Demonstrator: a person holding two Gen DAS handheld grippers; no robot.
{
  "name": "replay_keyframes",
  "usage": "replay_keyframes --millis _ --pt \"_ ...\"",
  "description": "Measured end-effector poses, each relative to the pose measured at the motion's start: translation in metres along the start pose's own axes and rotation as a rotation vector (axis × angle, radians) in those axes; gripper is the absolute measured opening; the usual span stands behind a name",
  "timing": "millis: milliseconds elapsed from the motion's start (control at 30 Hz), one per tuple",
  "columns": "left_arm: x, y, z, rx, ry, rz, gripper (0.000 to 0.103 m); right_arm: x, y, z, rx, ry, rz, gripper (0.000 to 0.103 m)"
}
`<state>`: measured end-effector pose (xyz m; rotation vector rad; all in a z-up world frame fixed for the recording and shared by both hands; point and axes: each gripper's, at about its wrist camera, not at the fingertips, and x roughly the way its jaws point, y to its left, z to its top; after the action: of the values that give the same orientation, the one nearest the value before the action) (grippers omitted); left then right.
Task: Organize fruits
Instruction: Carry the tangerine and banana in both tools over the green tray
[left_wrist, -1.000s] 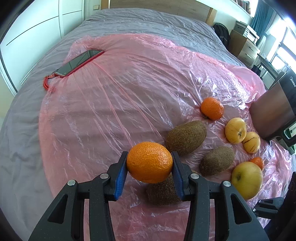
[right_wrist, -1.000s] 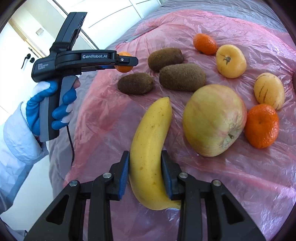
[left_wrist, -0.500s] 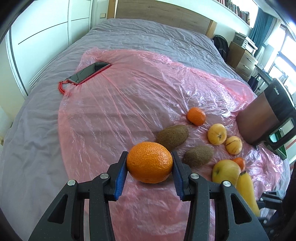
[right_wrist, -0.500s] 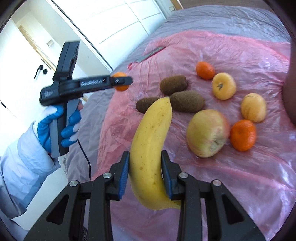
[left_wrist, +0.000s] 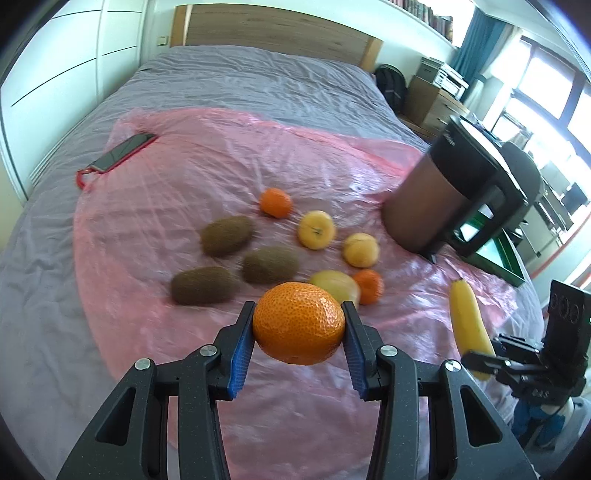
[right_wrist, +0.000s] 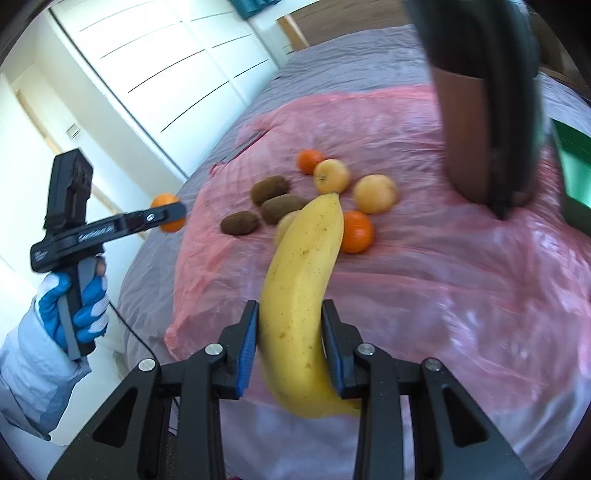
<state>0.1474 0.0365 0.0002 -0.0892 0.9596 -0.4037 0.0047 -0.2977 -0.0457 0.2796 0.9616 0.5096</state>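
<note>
My left gripper (left_wrist: 298, 334) is shut on a tangerine (left_wrist: 298, 322), held in the air above the pink plastic sheet (left_wrist: 207, 177). My right gripper (right_wrist: 290, 341) is shut on a yellow banana (right_wrist: 301, 288), also lifted off the sheet. The left gripper (right_wrist: 171, 218) with its tangerine also shows at the left of the right wrist view. On the sheet lie three kiwis (left_wrist: 226, 235), two more tangerines (left_wrist: 275, 202), two small yellow fruits (left_wrist: 317, 229) and a yellow-green apple (left_wrist: 338, 282), partly hidden behind the held tangerine.
A brown jug with a black handle (left_wrist: 439, 199) stands on the sheet at the right, a green tray (left_wrist: 498, 254) behind it. A phone in a red case (left_wrist: 122, 151) lies at the sheet's far left corner. The grey bed (left_wrist: 258, 81) stretches beyond.
Both grippers have risen and drawn back from the fruit, each keeping its grip. The fruits on the sheet now look smaller and farther, and the jug has come into view.
</note>
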Motion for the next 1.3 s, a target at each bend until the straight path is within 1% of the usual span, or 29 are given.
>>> replay_keyframes --millis 333,533,667,833,933,1100,1300 --pt "-0.004 -0.09 -0.008 0.108 0.042 -0.085 0.039 -0.067 -0.063 -0.019 0.124 -0.118 -0.109 0.009" --pt "0.005 -0.147 -0.007 0.178 0.07 -0.159 0.039 -0.102 -0.098 -0.021 0.18 -0.186 -0.162 0.009" --pt "0.017 -0.19 -0.002 0.231 0.091 -0.21 0.039 -0.123 -0.123 -0.019 0.205 -0.226 -0.2 0.009" --pt "0.036 -0.24 0.008 0.288 0.125 -0.29 0.039 -0.145 -0.154 -0.012 0.237 -0.266 -0.258 0.009" --pt "0.049 -0.269 0.017 0.325 0.138 -0.323 0.039 -0.154 -0.172 -0.007 0.245 -0.281 -0.287 0.009" --pt "0.07 -0.315 0.037 0.372 0.143 -0.359 0.039 -0.165 -0.209 0.01 0.256 -0.311 -0.335 0.009" --pt "0.109 -0.363 0.062 0.418 0.143 -0.365 0.039 -0.168 -0.252 0.034 0.269 -0.34 -0.389 0.009"
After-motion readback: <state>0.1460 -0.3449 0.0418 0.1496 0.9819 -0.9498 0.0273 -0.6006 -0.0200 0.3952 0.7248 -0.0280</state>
